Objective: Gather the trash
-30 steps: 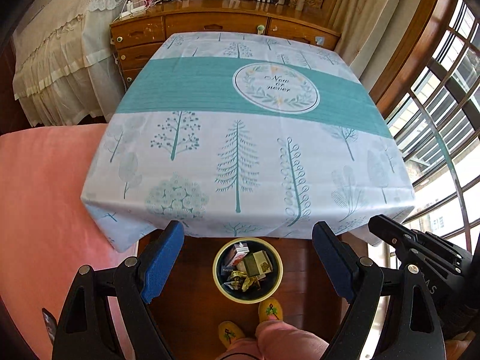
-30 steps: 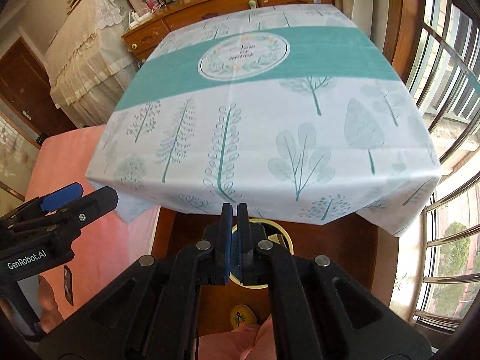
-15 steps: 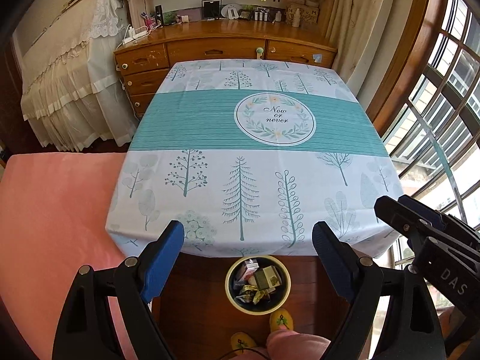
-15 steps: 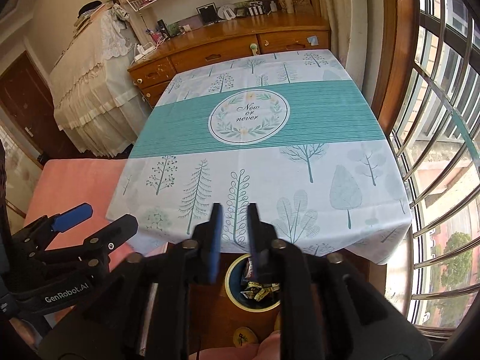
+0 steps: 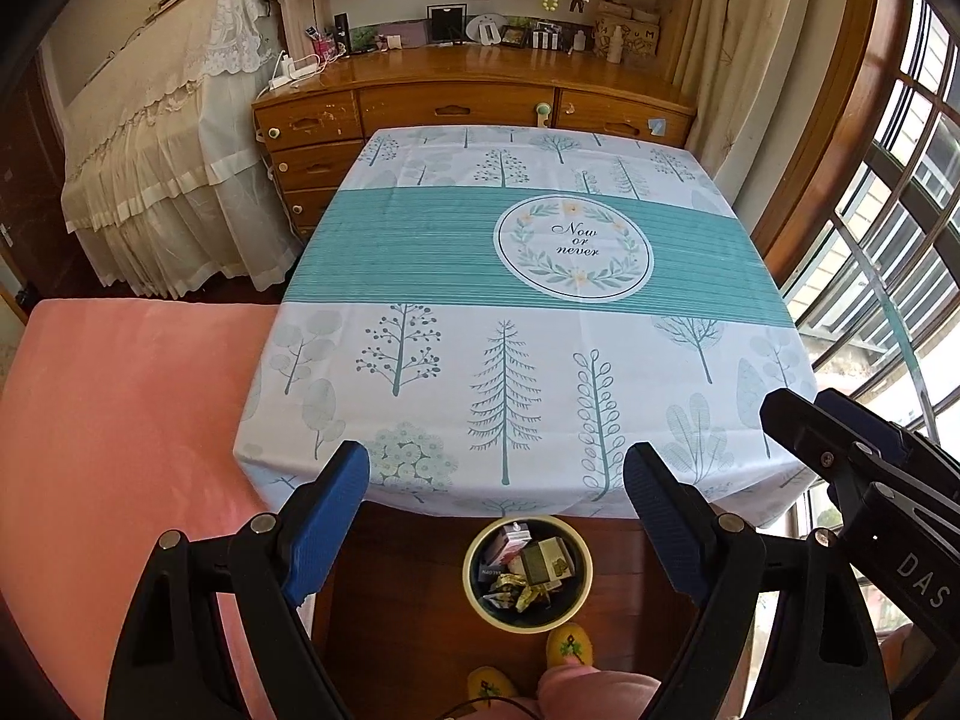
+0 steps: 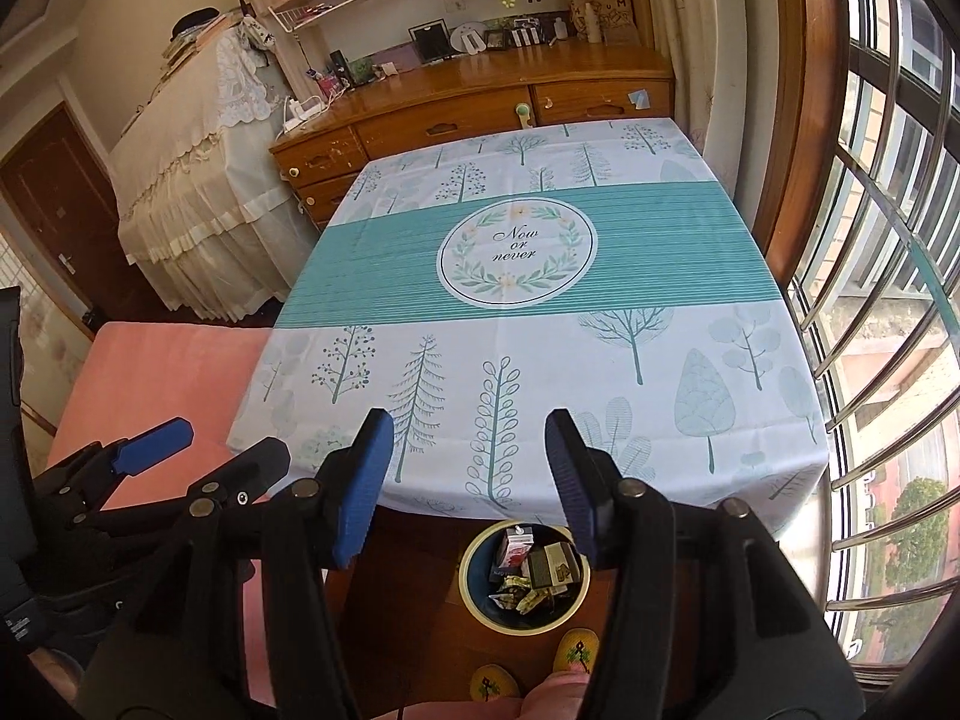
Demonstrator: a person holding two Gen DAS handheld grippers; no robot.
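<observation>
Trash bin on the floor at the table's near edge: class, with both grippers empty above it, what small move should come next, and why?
Probably none beyond drawing both grippers back. The trash bin already holds wrappers and small cartons, the tablecloth shows no litter, the left gripper stands open and empty, and the right gripper has just been opening, with nothing between its jaws. Collecting looks finished.

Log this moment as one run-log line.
stage: trash dropped | left gripper: open, empty | right gripper: jaws just opened, empty | bin: on floor by table edge, holds wrappers | tablecloth: no trash visible
</observation>
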